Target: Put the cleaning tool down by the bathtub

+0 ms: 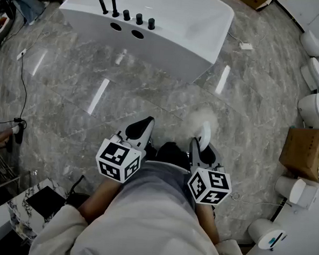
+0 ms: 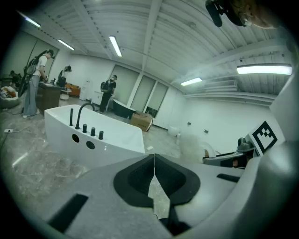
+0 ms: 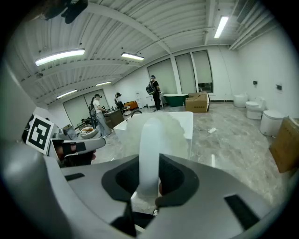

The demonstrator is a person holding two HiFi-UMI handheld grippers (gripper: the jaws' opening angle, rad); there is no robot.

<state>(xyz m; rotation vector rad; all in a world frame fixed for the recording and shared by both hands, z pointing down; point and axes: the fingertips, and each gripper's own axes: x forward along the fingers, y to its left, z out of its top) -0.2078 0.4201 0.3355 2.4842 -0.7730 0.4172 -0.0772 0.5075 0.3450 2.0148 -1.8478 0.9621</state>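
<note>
The white bathtub [image 1: 176, 28] with black taps stands ahead on the grey marble floor, also seen in the left gripper view [image 2: 100, 137]. My right gripper [image 1: 203, 142] is shut on the white handle [image 3: 149, 149] of the cleaning tool. Its pale fluffy head [image 1: 196, 119] sticks forward, blurred, toward the tub [image 3: 189, 119]. The right gripper's [image 3: 149, 183] pads press the handle from both sides. Beside it on the left, my left gripper [image 1: 140, 128] is shut with nothing in it, its pads meeting in the left gripper view [image 2: 154, 161]. Both grippers hover above the floor, short of the tub.
White toilets [image 1: 313, 109] line the right wall, with a cardboard box [image 1: 303, 153] among them. A power strip [image 1: 246, 46] lies right of the tub and a black cable [image 1: 22, 78] runs along the left. A marble-topped stand [image 1: 22, 205] sits at bottom left. People stand far behind the tub [image 2: 108, 91].
</note>
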